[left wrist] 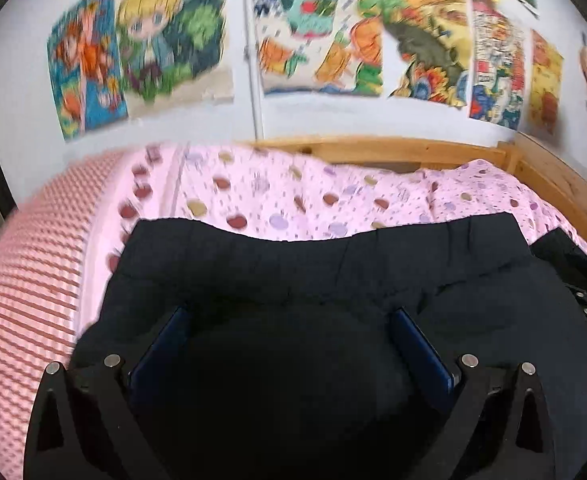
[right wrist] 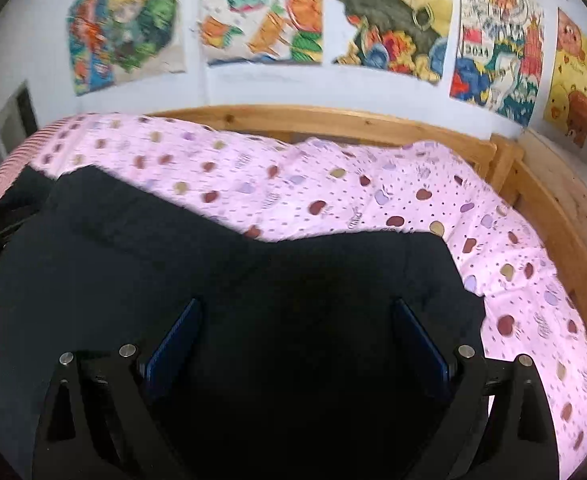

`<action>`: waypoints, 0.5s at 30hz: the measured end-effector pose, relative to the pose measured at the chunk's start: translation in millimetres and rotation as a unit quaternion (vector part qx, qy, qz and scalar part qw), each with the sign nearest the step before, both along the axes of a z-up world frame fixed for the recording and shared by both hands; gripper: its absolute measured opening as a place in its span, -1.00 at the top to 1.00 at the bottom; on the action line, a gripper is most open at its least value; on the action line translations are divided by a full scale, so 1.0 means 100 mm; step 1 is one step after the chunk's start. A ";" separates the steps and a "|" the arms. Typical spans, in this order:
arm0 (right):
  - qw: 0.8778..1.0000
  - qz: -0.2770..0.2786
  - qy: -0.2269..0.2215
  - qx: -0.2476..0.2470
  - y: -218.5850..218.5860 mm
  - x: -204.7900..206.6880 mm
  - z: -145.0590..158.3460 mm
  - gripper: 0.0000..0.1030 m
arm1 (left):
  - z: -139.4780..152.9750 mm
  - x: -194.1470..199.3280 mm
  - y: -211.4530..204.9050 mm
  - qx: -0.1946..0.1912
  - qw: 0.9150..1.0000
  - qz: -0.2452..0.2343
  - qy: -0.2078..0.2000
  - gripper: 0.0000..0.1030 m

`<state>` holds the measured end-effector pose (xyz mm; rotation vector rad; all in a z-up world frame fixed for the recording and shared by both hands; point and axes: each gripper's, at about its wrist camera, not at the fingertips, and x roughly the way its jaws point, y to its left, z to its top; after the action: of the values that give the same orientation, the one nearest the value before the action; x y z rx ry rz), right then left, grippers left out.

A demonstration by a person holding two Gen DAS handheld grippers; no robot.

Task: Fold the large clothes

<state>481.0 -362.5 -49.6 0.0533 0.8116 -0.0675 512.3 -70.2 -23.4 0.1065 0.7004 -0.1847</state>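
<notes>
On the pink bedsheet printed with coloured spots point(right wrist: 333, 184), a large black fabric garment point(right wrist: 213, 264) lies spread below both my tools. My right gripper point(right wrist: 297, 316) stands wide over its dark middle, nothing between the blue pads point(right wrist: 179, 336). My left gripper point(left wrist: 289, 320) is spread just as wide and empty. The garment's far edge runs wavy across the sheet; bare sheet stretches beyond it to the pale wooden bed frame point(right wrist: 553, 200), and on the right too.
</notes>
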 end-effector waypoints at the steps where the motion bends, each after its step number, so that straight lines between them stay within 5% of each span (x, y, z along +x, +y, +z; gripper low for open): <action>1: 1.000 0.000 0.001 0.016 -0.04 0.05 -0.06 -0.82 | -0.06 0.05 0.03 -0.007 1.000 0.001 0.005 -1.00; 8: 0.993 -0.002 -0.018 0.119 -0.26 0.21 -0.45 -0.95 | -0.29 0.21 0.14 -0.061 0.998 0.006 0.012 -1.00; 15: 0.988 -0.002 -0.053 0.143 -0.28 0.11 -0.52 -0.96 | -0.35 0.18 0.16 -0.078 0.997 -0.002 0.002 -1.00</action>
<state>492.3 -390.3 -101.7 0.3274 0.7100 0.0486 530.3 -54.7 -57.9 -0.0426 0.6872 -0.2424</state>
